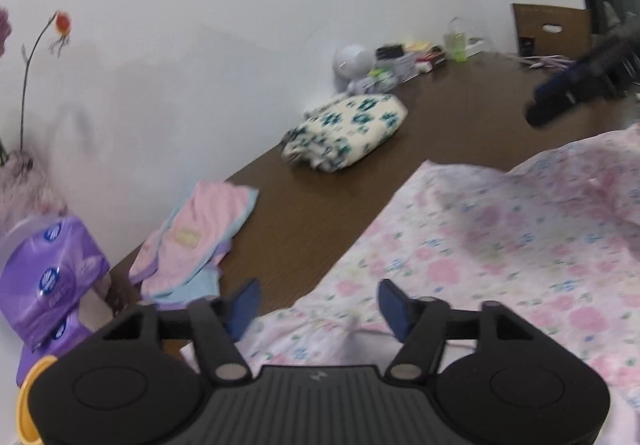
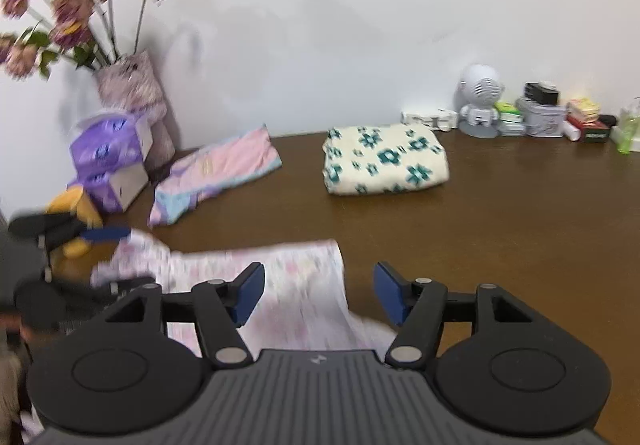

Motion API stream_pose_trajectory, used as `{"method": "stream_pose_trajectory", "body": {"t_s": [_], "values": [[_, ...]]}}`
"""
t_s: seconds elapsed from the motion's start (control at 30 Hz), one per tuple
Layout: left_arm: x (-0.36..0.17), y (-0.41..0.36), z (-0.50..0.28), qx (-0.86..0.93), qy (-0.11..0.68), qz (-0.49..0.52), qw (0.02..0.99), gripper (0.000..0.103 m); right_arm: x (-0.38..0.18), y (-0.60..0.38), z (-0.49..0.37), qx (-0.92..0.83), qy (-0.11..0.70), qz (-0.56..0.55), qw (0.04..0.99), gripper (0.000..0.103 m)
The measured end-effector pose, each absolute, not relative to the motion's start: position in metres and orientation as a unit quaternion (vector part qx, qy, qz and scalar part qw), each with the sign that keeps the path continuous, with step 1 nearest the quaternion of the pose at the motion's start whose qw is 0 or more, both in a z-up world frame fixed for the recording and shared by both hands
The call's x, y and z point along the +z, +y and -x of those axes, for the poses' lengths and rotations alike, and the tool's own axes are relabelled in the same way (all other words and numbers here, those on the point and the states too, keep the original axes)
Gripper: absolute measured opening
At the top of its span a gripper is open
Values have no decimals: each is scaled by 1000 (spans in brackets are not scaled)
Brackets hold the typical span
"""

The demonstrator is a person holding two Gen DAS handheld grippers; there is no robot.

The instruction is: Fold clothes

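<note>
A pink floral garment (image 1: 500, 245) lies spread on the brown table (image 1: 320, 205), partly doubled over, with its edge rumpled. My left gripper (image 1: 320, 297) hovers open over its near left edge, with nothing between the blue pads. In the right wrist view the same garment (image 2: 280, 277) lies under my right gripper (image 2: 320, 281), which is open too and holds nothing. The left gripper (image 2: 96, 235) shows blurred at that garment's left end. The right gripper (image 1: 560, 97) shows blurred at the far right.
A folded cream cloth with teal flowers (image 2: 384, 161) and a folded pink and blue garment (image 2: 216, 173) lie near the wall. Purple tissue packs (image 2: 108, 149), a flower vase (image 2: 132, 93), a small white fan (image 2: 480, 93) and boxes (image 2: 544, 113) line the back edge.
</note>
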State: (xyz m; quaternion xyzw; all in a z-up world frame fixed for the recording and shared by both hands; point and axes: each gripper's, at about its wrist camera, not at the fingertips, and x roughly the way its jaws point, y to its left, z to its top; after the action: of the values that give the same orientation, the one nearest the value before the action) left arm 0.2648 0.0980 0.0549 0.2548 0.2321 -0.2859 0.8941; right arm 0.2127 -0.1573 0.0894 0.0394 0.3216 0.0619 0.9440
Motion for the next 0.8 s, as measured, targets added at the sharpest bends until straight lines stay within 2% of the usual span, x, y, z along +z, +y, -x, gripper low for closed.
{"method": "stream_pose_trajectory", "body": {"t_s": [0.2, 0.4, 0.73, 0.77, 0.8], "values": [[68, 81, -222, -333, 193, -259, 886, 81, 70, -168, -129, 35, 321, -16, 946, 66], [71, 70, -182, -391, 213, -220, 868, 82, 61, -187, -72, -10, 322, 6, 947, 70], [57, 38, -121, -422, 241, -220, 846, 82, 44, -201, -92, 34, 350, 54, 935, 69], [57, 32, -120, -421, 247, -218, 845, 81, 42, -203, -97, 43, 353, 52, 933, 68], [57, 25, -119, -420, 253, -221, 843, 80, 40, -205, -102, 53, 359, 49, 931, 62]]}}
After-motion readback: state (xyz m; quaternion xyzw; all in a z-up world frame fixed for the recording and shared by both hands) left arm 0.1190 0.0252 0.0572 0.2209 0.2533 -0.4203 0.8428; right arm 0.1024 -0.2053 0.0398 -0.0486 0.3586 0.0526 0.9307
